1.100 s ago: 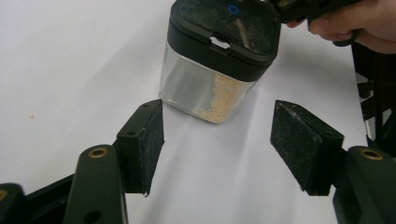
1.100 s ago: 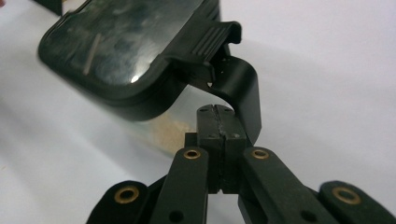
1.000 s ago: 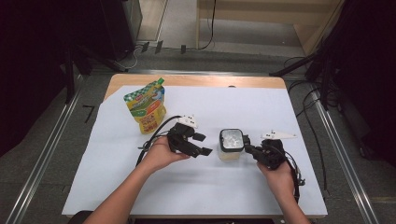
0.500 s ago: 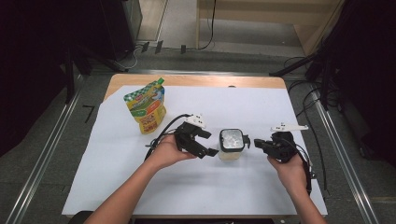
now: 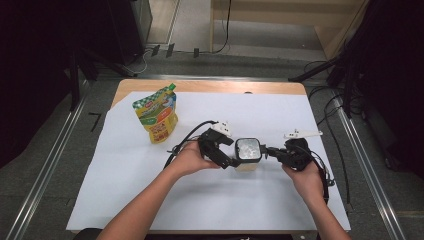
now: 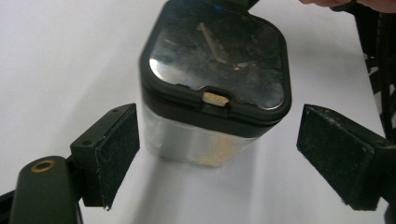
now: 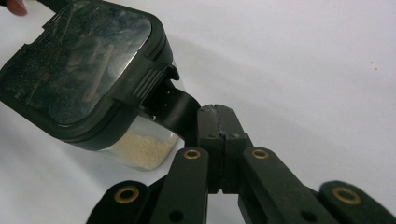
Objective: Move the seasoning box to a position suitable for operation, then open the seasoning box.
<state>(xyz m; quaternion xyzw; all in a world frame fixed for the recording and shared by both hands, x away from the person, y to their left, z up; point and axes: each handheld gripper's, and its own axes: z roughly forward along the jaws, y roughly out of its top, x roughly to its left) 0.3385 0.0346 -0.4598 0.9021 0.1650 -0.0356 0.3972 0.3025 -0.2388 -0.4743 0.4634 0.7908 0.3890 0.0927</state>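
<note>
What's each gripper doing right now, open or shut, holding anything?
Left gripper: open, jaws just widened either side of the jar, pads clear of it.
Right gripper: shut on the jar's black handle tab.

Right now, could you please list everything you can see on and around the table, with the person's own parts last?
container: one, clear body with black lid and pale powder at the bottom, mid-table on the sheet, between the two tools.
lid tab: one, black, sticking out from the container's lid, pinched by the right tool.
pouch: one, yellow and green, standing at the sheet's far left.
paper sheet: one, white, covering most of the tabletop.
table: one, wooden, bare strip at the far edge.
left tool: one, black, jaws open either side of the container, pads not touching it, just been opening.
right tool: one, black, shut on the lid tab.
hands: two, left hand, right hand.
</note>
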